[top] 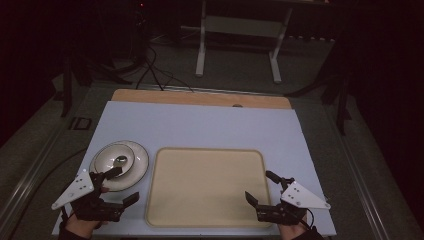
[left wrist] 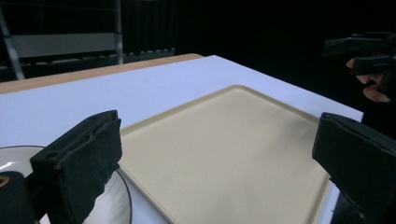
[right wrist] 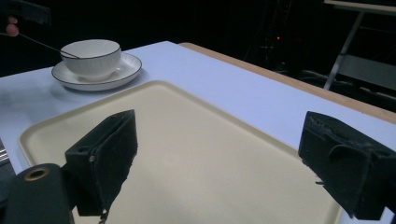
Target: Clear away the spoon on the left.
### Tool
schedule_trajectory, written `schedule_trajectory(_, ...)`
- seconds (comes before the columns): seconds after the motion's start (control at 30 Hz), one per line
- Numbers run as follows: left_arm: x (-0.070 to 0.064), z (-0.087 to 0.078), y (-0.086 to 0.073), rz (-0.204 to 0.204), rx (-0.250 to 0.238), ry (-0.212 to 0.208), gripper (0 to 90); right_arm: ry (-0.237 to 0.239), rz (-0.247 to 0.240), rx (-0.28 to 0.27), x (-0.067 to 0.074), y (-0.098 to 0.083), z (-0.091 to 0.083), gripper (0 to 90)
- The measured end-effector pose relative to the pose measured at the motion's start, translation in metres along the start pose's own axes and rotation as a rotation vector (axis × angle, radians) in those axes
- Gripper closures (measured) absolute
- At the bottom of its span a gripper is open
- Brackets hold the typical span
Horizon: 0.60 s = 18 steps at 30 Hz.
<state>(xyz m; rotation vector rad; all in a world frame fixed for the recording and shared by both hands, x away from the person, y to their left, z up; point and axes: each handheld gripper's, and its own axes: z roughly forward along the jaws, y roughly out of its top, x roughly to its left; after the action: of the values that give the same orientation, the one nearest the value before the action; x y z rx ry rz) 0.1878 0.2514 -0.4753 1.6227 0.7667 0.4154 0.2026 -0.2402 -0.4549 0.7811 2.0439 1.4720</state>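
Left gripper (top: pixel 121 185): held low at the near left corner of the table, jaws spread wide with nothing between them; one jaw tip hangs over the near rim of the saucer, the other points toward the tray's left edge; in the left gripper view both black pads stand far apart, bare
Right gripper (top: pixel 260 186): held low at the near right corner, jaws released and wide apart, nothing clamped; the inner jaw hangs over the tray's near right corner, and in the right gripper view (right wrist: pixel 219 154) the tray surface lies between the two pads
Hands: left hand (top: pixel 80 225) and right hand (top: pixel 295 231) come in from the bottom edge, each wrapped around its gripper's handle
Bowl (top: pixel 114 158): white with a dark rim line, upright on the saucer at the left of the table; a spoon (top: pixel 120 160) lies inside it, its thin handle leaning out over the rim in the right gripper view
Saucer (top: pixel 141 165): white, dark-rimmed, on the pale blue table top (top: pixel 200 125), just beside the tray's left edge but not touching it
Tray (top: pixel 205 187): cream, rectangular with rounded corners and a raised lip, flat at the near middle of the table, between the two grippers
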Motion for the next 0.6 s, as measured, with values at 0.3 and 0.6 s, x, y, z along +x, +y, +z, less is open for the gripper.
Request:
schedule_trajectory(0.3,-0.0018,-0.0002,0.0007,0.005,0.012,0.015,2.1,0.005,-0.016,-0.008,0.0028,0.0017,-0.0014,11.9)
schedule_trajectory(0.6,-0.007,-0.002,0.0036,0.049,0.06,0.008,2.1,0.009,-0.022,-0.008,0.0042,0.0025,-0.001,11.9)
